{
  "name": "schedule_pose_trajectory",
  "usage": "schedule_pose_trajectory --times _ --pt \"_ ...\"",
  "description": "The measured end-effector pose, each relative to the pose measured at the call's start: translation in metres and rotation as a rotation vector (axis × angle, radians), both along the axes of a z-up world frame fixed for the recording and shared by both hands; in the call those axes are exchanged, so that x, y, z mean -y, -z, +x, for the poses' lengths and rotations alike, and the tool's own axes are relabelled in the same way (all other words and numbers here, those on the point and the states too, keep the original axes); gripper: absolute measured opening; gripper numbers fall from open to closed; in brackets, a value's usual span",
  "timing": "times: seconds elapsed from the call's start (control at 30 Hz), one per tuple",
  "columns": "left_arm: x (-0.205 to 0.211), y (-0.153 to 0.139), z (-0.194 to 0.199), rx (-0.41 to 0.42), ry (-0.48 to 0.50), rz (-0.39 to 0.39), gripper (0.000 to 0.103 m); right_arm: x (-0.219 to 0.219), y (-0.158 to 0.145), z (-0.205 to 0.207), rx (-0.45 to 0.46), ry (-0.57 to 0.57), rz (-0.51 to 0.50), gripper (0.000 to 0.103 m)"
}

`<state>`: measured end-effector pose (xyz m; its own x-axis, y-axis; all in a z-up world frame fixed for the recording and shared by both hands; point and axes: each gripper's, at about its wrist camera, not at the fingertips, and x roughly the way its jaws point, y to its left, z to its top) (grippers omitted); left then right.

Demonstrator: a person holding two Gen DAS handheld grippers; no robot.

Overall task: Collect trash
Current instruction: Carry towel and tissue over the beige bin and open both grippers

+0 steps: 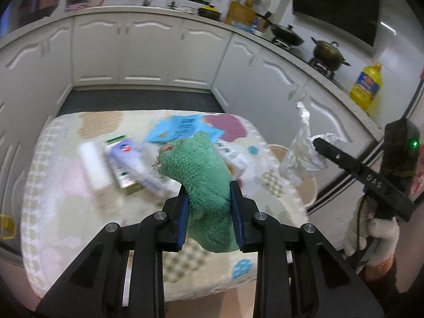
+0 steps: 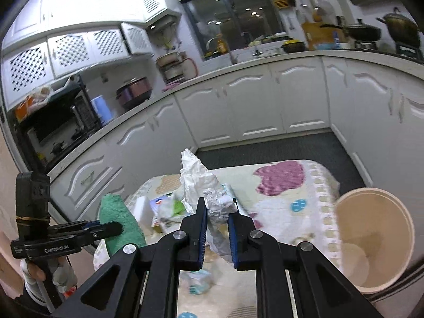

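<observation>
**Crumpled paper hangs left of the bin's mouth**

Crumpled white paper [image 2: 212, 206] is pinched in the right gripper [image 2: 217, 221], above the table [image 2: 291, 204]. The beige bin [image 2: 371, 241] lies to its right and lower, nearest this hand. The left gripper [image 1: 209, 206] clamps a green cloth [image 1: 201, 169], its long axis upright.

Our left tool [image 1: 209, 198] had matte black linkage arms with round silver pivot screws and blue ribbed pads [image 1: 182, 217] inside its fingers. Our right tool [image 2: 217, 228] matched it, and seen from the side bore white "DAS" lettering and a green light on its black camera block. We wore white knitted gloves [image 1: 371, 238], with a black cable trailing down beside the grip.
</observation>
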<state>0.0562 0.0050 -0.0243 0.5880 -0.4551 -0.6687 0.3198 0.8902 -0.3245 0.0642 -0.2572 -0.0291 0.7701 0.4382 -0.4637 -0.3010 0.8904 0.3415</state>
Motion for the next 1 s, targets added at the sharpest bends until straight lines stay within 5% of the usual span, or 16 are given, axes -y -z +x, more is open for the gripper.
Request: schedule_pose_trajectory --times 0.63,1.0 --pt "0.202 0.014 0.066 -0.084 0.259 0.018 0.026 0.141 0.048 -0.002 -0.111 0.321 -0.008 0.014" --pt "0.294 0.061 0.101 -0.139 0.284 0.097 0.027 0.188 0.097 0.016 -0.226 0.419 0.006 0.014"
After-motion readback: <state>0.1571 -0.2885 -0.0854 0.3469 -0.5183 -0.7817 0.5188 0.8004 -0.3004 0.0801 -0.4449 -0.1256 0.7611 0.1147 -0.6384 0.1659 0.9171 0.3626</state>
